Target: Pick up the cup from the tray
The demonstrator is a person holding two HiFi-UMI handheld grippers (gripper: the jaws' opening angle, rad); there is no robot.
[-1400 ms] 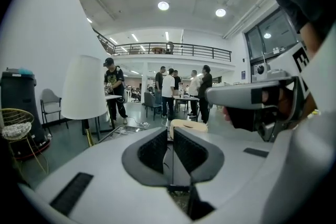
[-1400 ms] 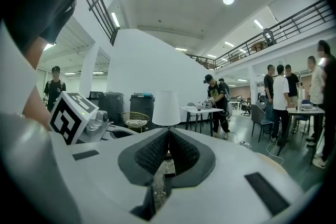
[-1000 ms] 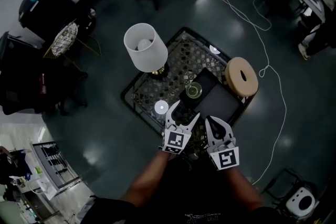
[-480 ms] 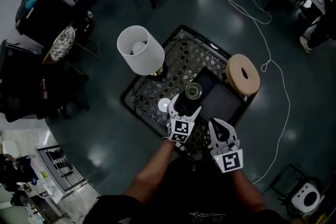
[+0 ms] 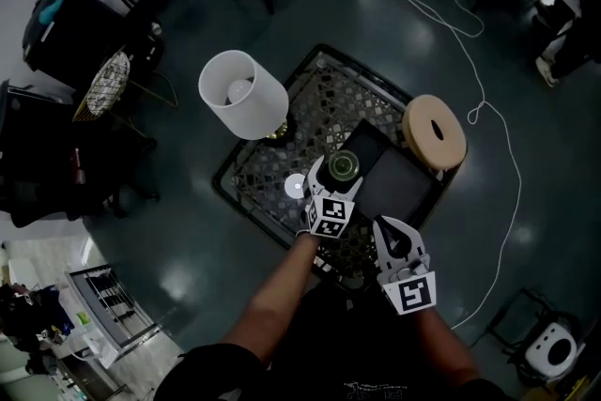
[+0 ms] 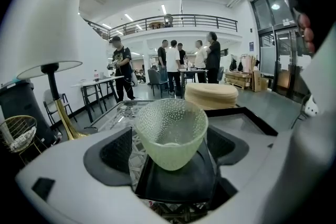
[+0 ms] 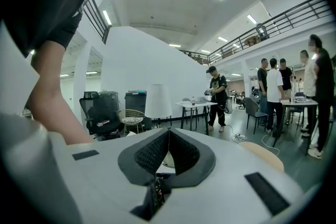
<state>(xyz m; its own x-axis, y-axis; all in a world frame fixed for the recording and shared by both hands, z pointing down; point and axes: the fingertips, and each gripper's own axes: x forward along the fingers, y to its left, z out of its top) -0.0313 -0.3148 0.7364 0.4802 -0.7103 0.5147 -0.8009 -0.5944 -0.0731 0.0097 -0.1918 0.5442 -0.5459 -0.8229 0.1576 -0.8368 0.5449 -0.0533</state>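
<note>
Left claw [image 5: 334, 178] is wide apart and straddles the cup [image 6: 172, 131], one pad [image 6: 113, 150] at the cup's 9 o'clock and the other at its 3. Neither pad presses the glass. The gap at 3 o'clock looks thinner, but I can't be sure as the cup's bulge hides that pad's face.

The cup stands upright on the black tray [image 6: 176, 186], near the tray's 10 o'clock corner in the head view. The tray lies on the mesh table [image 5: 315, 103]. I judge the wide spread is there to clear the cup's broad rim, so the pads can close lower on the narrower body.

Right claw [image 5: 396, 238] is pinched together and empty. It is parked at 5 o'clock of the left one, off the tray, probably to keep out of the way.

The lamp [image 5: 242, 94] at the cup's 10 o'clock is near enough to mind when lifting.
</note>
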